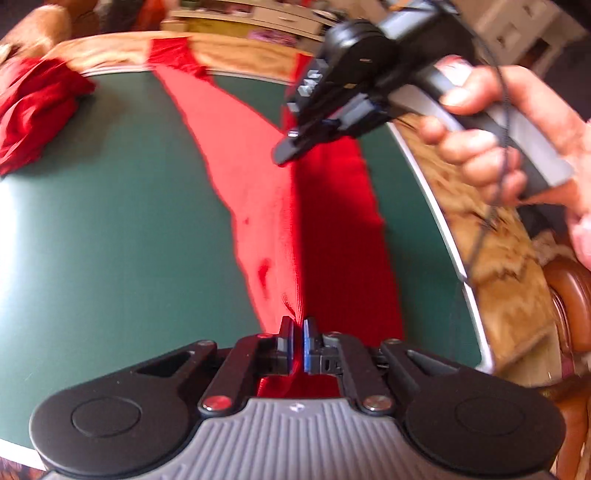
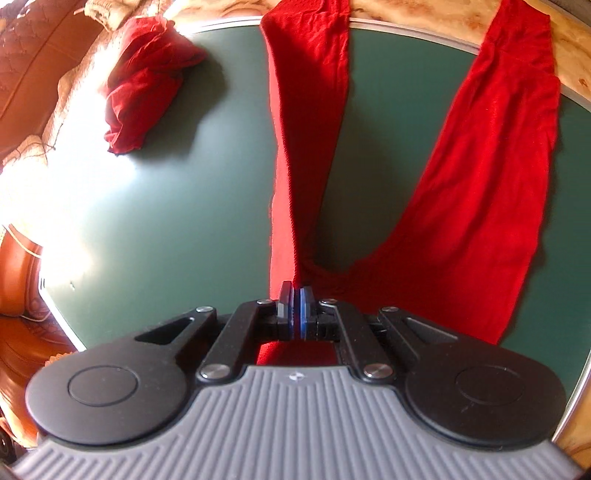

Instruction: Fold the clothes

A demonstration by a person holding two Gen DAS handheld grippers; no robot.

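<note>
Pinching red fabric on both sides, I have each tool clamped onto the same garment. My left gripper (image 1: 298, 328) has its jaws drawn together on a gathered fold of the red trousers (image 1: 258, 192), with cloth bunched between the blue pads and more of it showing beneath the linkage. My right gripper (image 2: 295, 291) is likewise closed tight on the red trousers (image 2: 306, 110), the fabric rising in a taut strip from between its pads.

From the left wrist view I see the right gripper (image 1: 286, 153) out ahead, its fingertips meeting the far part of the cloth, and the person's hand (image 1: 517, 147) wrapped round its grey handle with a thin black cord hanging past the knuckles.

The trousers lie stretched across the green table (image 1: 110, 221). From the right wrist view their two legs run away from me to the far edge and drape over the pale rim (image 2: 406, 27), one leg straight ahead, the other off to the right, with green surface showing between them.

A second red garment (image 2: 147, 85), crumpled into a loose heap, sits near the far left edge of the table, well apart from the trousers. Brown leather seating (image 2: 22, 258) shows past the table on the left.
</note>
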